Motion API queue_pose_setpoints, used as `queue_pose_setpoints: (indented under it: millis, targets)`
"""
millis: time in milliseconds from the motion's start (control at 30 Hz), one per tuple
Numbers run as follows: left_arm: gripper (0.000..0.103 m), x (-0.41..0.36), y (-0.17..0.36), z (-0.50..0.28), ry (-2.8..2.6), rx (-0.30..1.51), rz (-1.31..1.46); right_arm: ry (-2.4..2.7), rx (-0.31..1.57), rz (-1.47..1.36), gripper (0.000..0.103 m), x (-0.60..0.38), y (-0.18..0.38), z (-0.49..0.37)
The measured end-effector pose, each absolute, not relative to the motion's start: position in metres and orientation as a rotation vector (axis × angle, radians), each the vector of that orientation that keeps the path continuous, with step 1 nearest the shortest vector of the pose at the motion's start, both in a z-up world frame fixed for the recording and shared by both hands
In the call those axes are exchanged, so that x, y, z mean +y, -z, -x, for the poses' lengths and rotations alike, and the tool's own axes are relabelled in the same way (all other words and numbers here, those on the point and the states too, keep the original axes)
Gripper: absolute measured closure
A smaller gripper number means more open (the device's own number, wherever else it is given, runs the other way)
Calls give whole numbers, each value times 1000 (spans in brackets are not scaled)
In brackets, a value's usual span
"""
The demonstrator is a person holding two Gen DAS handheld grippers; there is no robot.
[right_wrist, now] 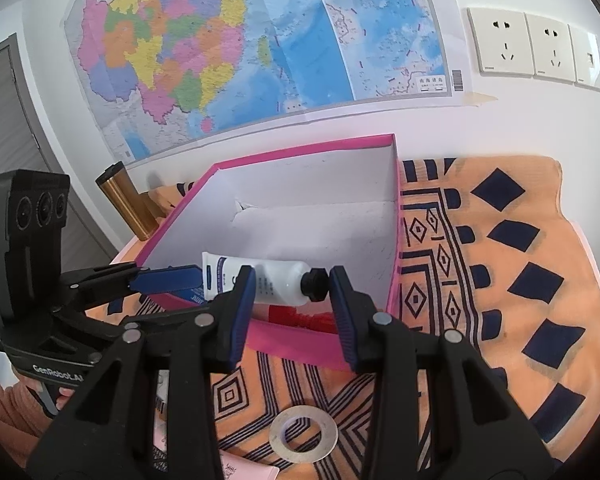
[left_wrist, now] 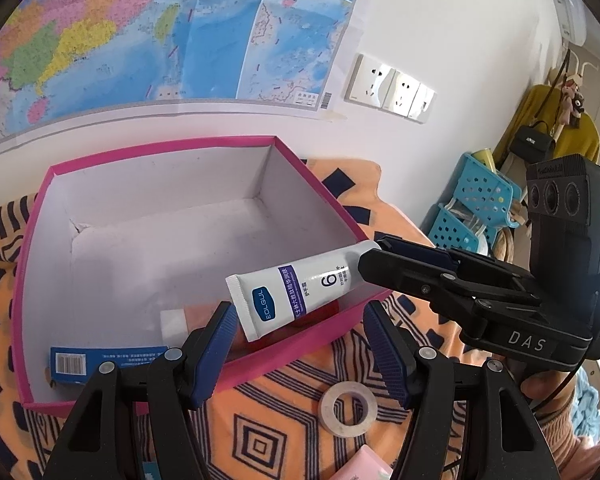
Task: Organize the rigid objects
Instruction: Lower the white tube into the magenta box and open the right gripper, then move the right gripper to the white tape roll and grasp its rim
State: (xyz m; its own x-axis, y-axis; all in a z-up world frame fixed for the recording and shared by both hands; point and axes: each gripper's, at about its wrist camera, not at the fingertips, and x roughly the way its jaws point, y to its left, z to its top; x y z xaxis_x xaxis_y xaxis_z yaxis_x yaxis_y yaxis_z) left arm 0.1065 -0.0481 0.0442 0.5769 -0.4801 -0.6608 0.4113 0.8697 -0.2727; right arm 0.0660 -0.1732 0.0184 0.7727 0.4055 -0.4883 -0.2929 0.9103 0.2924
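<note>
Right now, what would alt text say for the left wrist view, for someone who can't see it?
A white cream tube is held by its cap end in the right gripper above an open pink box. The open left gripper frames the foreground over an orange patterned cloth, where a roll of tape lies.

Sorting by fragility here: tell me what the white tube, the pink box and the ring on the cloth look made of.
White tube: soft plastic, apparently, with a glossy printed skin, a flat crimped end and a black screw cap.
Pink box: cardboard, matte, with thin folded walls, a white lining and a torn inner corner.
Ring: probably a roll of tape, pale and slightly translucent; glass or plastic cannot be ruled out.
</note>
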Motion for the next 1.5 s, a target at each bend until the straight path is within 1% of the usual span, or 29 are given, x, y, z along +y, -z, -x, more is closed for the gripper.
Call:
queue_pose_setpoints:
  millis: [767, 1133, 1500]
  targets:
    - [37, -49, -35, -126, 512, 835, 98, -363, 610, -207, 62, -174, -9, -87]
    - [38, -50, -22, -140, 512, 885, 114, -337, 630, -189, 62, -170, -5, -98]
    - [38, -42, -28, -121, 487, 825, 84, -324, 613, -205, 62, -175, -4, -86]
